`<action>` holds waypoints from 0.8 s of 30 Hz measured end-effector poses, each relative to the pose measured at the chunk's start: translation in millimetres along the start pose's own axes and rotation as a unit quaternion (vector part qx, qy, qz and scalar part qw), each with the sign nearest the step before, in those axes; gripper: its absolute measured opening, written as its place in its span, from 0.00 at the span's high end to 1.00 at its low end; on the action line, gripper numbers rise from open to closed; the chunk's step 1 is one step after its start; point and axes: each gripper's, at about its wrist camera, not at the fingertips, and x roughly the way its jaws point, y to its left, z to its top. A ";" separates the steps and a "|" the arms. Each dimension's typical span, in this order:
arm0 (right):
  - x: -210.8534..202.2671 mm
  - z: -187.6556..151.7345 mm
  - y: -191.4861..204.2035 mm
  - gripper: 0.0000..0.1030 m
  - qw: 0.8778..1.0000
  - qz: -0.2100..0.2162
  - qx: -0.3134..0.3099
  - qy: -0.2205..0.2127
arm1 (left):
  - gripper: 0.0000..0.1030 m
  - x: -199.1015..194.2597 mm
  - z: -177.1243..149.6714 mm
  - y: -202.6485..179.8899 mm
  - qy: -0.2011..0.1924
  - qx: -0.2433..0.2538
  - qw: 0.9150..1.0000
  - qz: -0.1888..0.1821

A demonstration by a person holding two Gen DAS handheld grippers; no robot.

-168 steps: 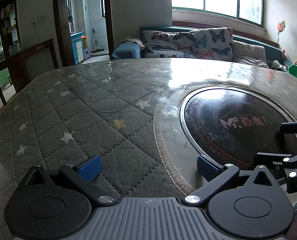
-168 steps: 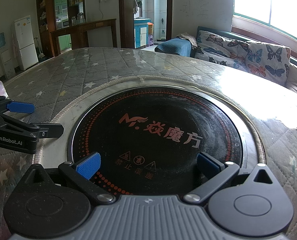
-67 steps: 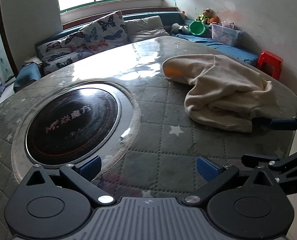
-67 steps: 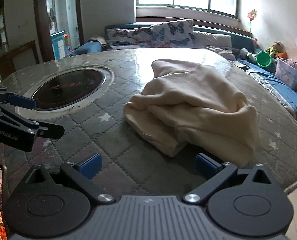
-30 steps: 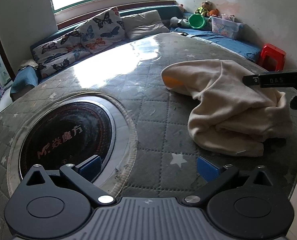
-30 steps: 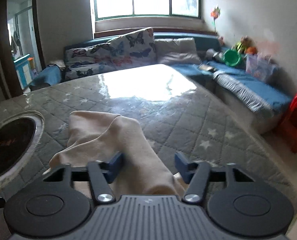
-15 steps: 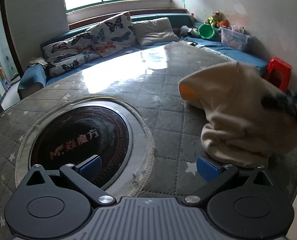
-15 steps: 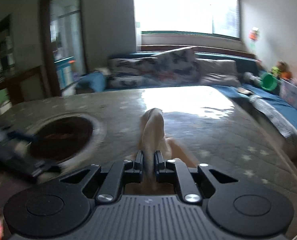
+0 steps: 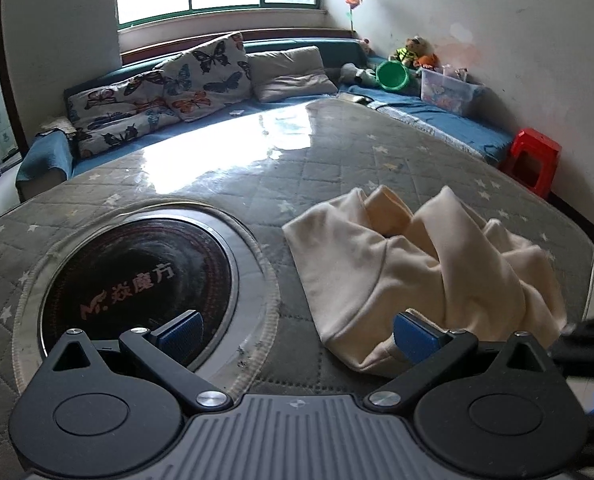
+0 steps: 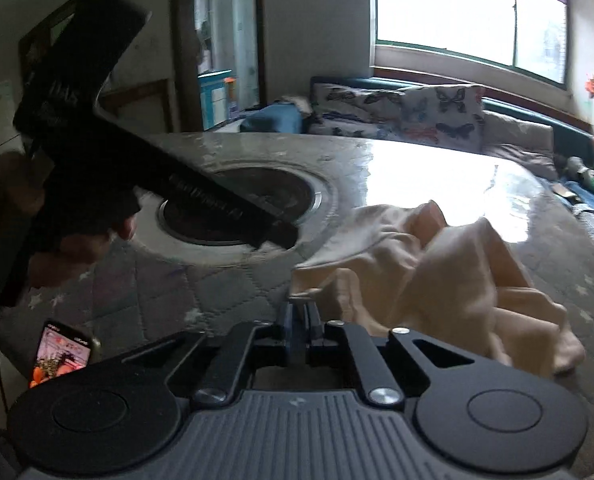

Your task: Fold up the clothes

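Left wrist view: left tongs [image 9: 295, 334] spread wide, nothing between the blue pads, held low over the round counter covered in grey star-print quilted cloth under clear film [image 9: 337, 168]. The crumpled cream knit garment [image 9: 417, 256] lies on the counter ahead and to the right of these tongs; its near hem sits just beside the right pad, contact not certain. Ahead-left of the tongs is the black round inset cooktop with printed lettering [image 9: 137, 280]. A dark blurred part at the far right edge is probably the other tool. Right wrist view: right tongs [image 10: 299, 322] pressed together; a thin cream edge of the garment appears to run into the tips, but blur makes the pinch hard to confirm. The bulk of the garment [image 10: 449, 264] is bunched ahead and to the right, one fold standing up off the counter. The left tool shows as a dark shape ahead-left, over the cooktop [image 10: 233, 208]. A lit smartphone [image 10: 63, 354] lies left of the tongs at the counter edge. Risks, as judged: the pinch looks shallow, so a quick pull could slip the fabric; the slick film may let the whole heap drag rather than spread; the garment lies near the counter rim and could slide off.
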 end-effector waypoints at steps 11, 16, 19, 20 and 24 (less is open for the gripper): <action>-22.4 -24.9 -58.4 0.62 0.993 -0.085 0.081 0.002 | 0.09 31.2 -14.4 -29.0 0.015 0.062 0.998 -0.026; -22.6 -31.6 -73.5 0.62 0.990 -0.093 0.105 0.006 | 0.13 36.0 -19.7 -39.6 0.011 0.087 0.995 -0.048; -17.3 -31.7 -79.6 0.61 0.989 -0.096 0.110 0.011 | 0.21 41.2 -21.2 -41.2 0.018 0.087 0.994 -0.058; -16.5 -31.7 -81.2 0.61 0.989 -0.096 0.111 0.012 | 0.25 42.2 -22.0 -41.8 0.019 0.087 0.994 -0.062; -13.4 -32.4 -82.7 0.61 0.989 -0.096 0.113 0.013 | 0.35 44.7 -23.3 -44.2 0.023 0.088 0.993 -0.072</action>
